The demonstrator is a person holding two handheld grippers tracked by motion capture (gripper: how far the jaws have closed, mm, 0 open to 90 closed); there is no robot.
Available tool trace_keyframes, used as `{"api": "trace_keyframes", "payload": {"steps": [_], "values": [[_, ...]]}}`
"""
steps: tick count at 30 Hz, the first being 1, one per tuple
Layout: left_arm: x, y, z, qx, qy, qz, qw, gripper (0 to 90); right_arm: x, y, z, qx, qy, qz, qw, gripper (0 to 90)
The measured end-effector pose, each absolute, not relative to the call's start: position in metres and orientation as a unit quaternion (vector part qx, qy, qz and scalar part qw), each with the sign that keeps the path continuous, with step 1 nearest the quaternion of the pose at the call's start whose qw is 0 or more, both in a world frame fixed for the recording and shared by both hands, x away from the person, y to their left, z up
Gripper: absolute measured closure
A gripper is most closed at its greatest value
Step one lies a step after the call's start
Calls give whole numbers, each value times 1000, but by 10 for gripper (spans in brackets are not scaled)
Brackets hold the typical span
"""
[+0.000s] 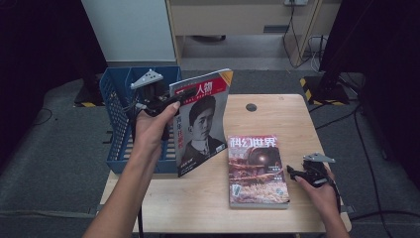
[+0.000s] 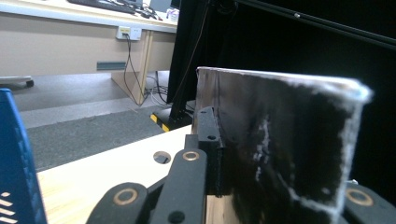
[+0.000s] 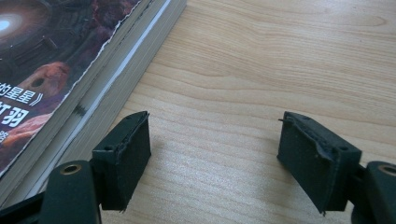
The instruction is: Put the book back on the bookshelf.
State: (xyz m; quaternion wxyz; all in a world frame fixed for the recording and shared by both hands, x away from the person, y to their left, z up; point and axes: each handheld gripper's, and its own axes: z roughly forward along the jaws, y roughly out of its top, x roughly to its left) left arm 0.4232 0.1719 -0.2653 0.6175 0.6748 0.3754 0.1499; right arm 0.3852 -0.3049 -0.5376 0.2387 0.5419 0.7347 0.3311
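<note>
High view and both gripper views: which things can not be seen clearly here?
- Blue basket inside: high view, hidden by the left claw and the held magazine.
- Held magazine's cover: left gripper view, too near, blurred.
- Flat magazine small print: high view, too small; right gripper view, cut by the edge.

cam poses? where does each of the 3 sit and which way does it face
High view: above the person's side, looking forward and down on the table; both forearms, left gripper, right gripper.
Left gripper view: on the left gripper, facing across the table; jaws shut on the portrait magazine.
Right gripper view: on the right gripper, facing down at the tabletop; open jaws.
Shared: the sci-fi magazine stack in the high and right gripper views.
</note>
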Motion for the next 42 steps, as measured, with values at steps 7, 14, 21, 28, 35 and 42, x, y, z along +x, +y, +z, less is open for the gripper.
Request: {"api": "trace_keyframes", "payload": {"steps": [7,14,21,28,35,42], "values": [[419,187,-261,665,383,159,621,859,385,-305,-538,541,735,331,239,252],[418,200,-260,659,389,172,621,859,385,-305,-537,543,734,331,238,252],[416,212,-260,652,396,183,620,859,385,-305,-537,543,734,331,238,251],[412,225,-258,644,402,191,622,858,385,-305,-538,541,735,331,239,251],[410,238,-260,631,410,193,630,857,385,-305,-538,542,735,331,238,251],[407,250,-260,625,415,203,629,857,385,-305,-538,543,734,331,237,251]]}}
